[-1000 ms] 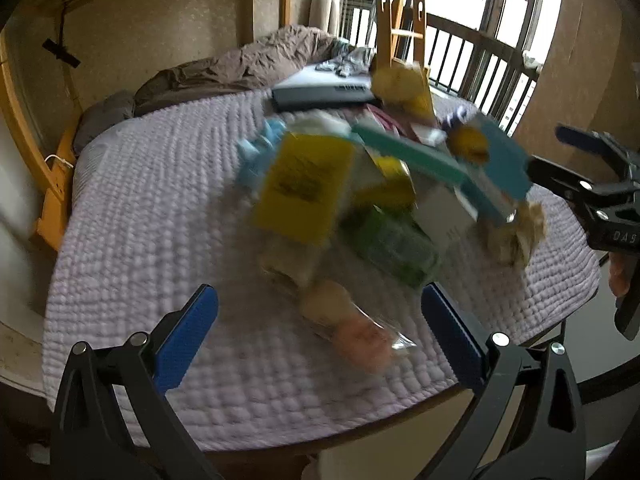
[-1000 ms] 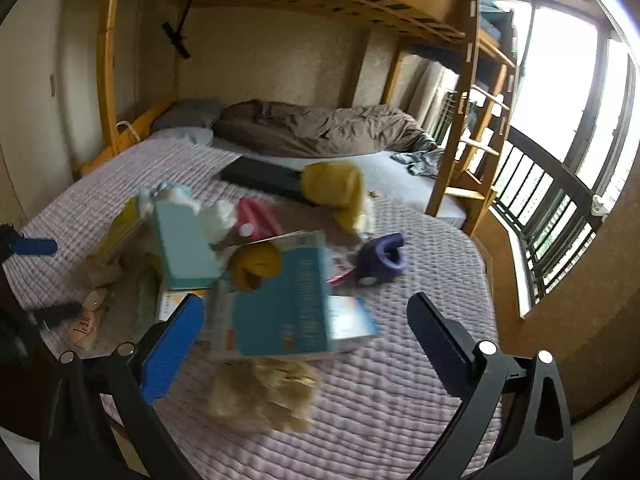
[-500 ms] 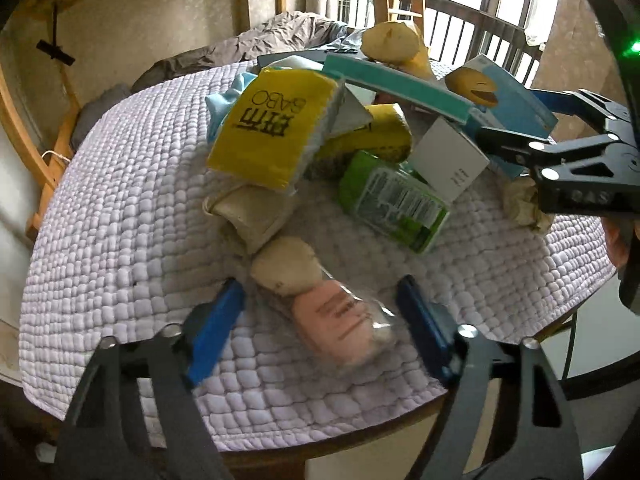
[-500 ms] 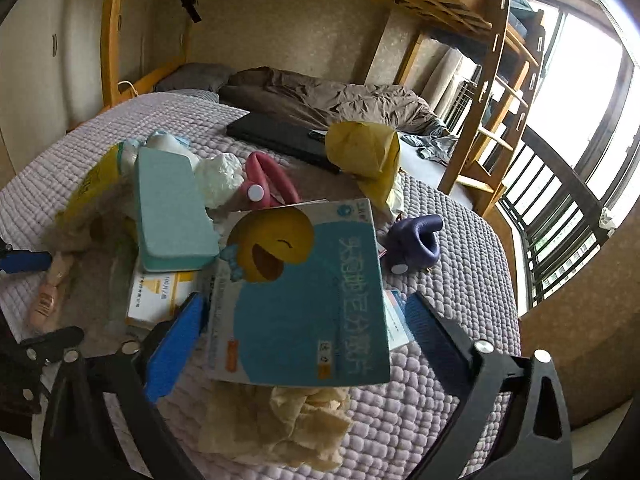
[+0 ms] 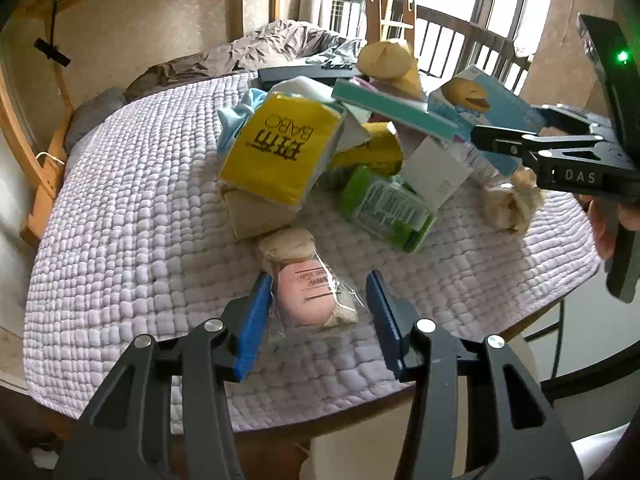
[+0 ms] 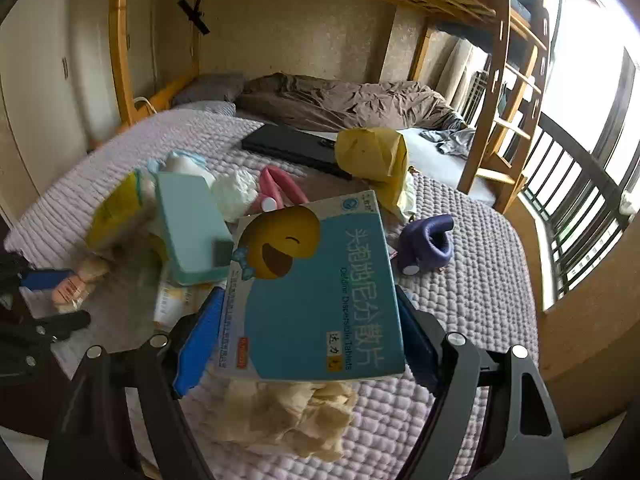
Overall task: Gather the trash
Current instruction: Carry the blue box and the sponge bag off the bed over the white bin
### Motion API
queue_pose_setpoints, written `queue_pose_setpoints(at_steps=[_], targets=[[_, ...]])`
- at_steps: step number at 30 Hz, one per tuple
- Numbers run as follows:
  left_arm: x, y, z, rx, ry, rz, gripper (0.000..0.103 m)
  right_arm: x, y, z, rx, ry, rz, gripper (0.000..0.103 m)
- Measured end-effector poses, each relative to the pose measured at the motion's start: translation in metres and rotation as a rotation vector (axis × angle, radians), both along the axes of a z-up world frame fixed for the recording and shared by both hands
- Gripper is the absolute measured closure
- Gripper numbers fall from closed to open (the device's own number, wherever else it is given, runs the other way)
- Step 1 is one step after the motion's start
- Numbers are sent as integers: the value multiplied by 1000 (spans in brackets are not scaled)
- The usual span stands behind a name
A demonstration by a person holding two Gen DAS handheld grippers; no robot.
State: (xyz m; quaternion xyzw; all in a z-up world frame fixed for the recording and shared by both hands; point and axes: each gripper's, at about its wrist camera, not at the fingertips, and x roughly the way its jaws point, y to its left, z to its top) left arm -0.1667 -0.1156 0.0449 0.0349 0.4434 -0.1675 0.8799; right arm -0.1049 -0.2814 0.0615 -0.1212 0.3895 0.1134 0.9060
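Left gripper (image 5: 318, 312) closing around clear plastic packet with pink puff inside (image 5: 310, 292) near tabletop's (image 5: 120, 240) front edge; left finger touches, right not. Right gripper (image 6: 308, 334) closing, fingers flanking blue cardboard tablet box (image 6: 320, 296) over crumpled beige tissue (image 6: 288, 416).

Both tongs are looking the same: chunky black plastic arms, silver screws, bright blue pads. Left tongs (image 5: 318, 316), right tongs (image 6: 308, 336). The right one's side is showing white "DAS" lettering and a glowing green light.

Bright window glare; fisheye-warped, vignetted edges
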Motion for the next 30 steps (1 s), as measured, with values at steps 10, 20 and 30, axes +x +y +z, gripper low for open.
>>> queue_pose_setpoints(at_steps=[10, 20, 30], targets=[[-12, 10, 16, -35, -4, 2, 53, -17, -8, 23, 180, 21, -5, 24], [-24, 6, 28, 22, -13, 14, 53, -48, 4, 36, 183, 33, 12, 24], [-42, 5, 34, 12, -14, -8, 54, -102, 9, 25, 187, 114, 45, 24]])
